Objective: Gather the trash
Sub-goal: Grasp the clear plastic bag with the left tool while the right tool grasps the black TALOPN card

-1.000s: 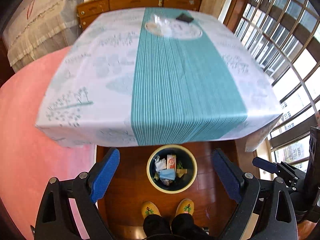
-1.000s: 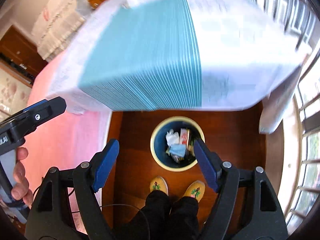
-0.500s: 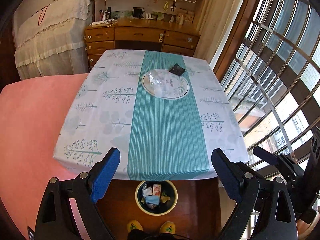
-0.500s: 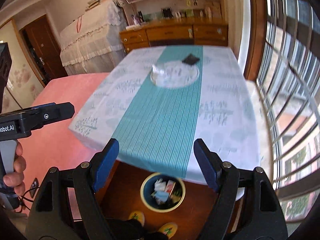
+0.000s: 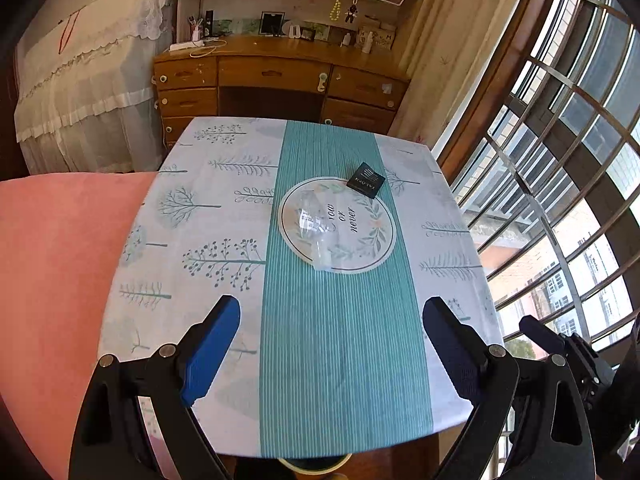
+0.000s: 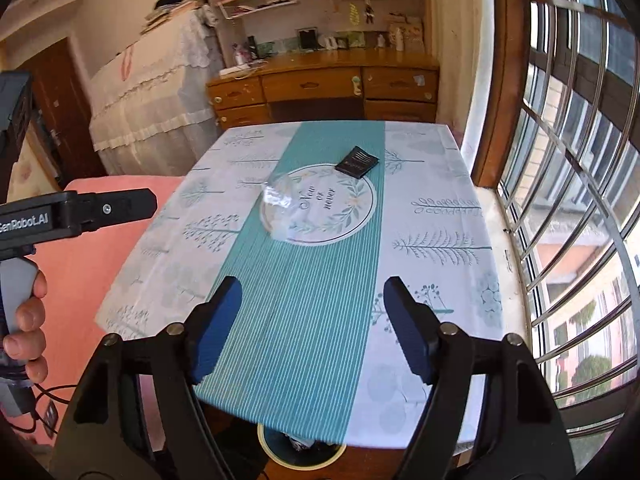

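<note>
Both grippers (image 5: 332, 320) (image 6: 314, 304) agape above table (image 5: 340, 360)

Clothed table (image 5: 192, 240), round placemat (image 5: 360, 236), clear plastic wrapper (image 5: 312, 224), black packet (image 5: 365, 180)

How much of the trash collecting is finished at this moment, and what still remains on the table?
Done: some trash already lies in the bin under the table's near edge. In hand: nothing; the left gripper and right gripper are both open and empty above the tablecloth. Left: the clear plastic wrapper and the small black packet on the round mat.
</note>
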{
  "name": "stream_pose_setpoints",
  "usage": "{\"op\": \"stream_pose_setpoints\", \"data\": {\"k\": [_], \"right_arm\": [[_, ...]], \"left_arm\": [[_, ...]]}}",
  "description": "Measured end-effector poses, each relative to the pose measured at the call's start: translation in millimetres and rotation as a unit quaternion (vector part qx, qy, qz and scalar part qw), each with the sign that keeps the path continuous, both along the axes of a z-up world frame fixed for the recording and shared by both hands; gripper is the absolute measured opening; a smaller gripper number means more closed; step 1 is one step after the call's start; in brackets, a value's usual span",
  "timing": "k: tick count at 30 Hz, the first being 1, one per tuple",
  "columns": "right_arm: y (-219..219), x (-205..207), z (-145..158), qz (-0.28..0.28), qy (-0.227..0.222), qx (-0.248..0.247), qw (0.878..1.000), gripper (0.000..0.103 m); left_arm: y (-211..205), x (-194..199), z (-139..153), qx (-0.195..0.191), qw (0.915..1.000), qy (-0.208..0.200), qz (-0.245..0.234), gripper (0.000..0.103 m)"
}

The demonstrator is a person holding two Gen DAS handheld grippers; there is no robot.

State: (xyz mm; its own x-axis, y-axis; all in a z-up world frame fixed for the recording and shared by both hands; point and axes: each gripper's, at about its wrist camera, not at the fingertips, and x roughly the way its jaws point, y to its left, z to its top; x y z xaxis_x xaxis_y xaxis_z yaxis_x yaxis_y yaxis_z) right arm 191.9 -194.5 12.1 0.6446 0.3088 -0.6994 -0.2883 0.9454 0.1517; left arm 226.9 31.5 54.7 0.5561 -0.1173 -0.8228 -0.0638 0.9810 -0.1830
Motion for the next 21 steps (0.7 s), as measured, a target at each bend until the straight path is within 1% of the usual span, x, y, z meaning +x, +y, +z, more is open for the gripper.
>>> {"op": "stream_pose_setpoints", "data": {"k": [3, 5, 7, 10, 12, 15, 17, 18, 19, 21], "right_arm": [[7, 49, -18, -0.035, 0.026, 0.009, 0.999, 0.064], [14, 84, -30, -0.055, 0.04, 0.007, 0.998, 0.063], [22, 120, -43, -0.071, 0.053, 0.005, 0.996, 0.063], [29, 170, -67, -0.102, 0.074, 0.011, 0.992, 0.061], [34, 199, -82, -0.121, 0.085, 0.011, 0.989, 0.059], [38, 229, -102, -0.141, 0.1, 0.011, 0.985, 0.059], [40, 245, -115, -0.151, 0.109, 0.011, 0.982, 0.058], [40, 249, -120, -0.155, 0.112, 0.012, 0.981, 0.058], [41, 257, -125, -0.16, 0.116, 0.013, 0.98, 0.058], [41, 267, -131, -0.166, 0.122, 0.016, 0.978, 0.058]], "left_arm": [[23, 64, -30, -0.015, 0.9993, 0.032, -0.009, 0.092], [37, 102, -54, -0.031, 0.998, 0.052, -0.018, 0.086], [48, 142, -82, -0.047, 0.9955, 0.077, -0.027, 0.076], [54, 193, -120, -0.065, 0.9911, 0.11, -0.039, 0.075], [53, 216, -142, -0.071, 0.9883, 0.126, -0.048, 0.075], [48, 244, -168, -0.081, 0.9843, 0.146, -0.056, 0.073], [45, 257, -182, -0.093, 0.9817, 0.156, -0.057, 0.068], [44, 261, -186, -0.096, 0.9808, 0.16, -0.057, 0.063], [42, 266, -191, -0.099, 0.9797, 0.164, -0.058, 0.059], [38, 269, -197, -0.102, 0.978, 0.17, -0.064, 0.053]]}}
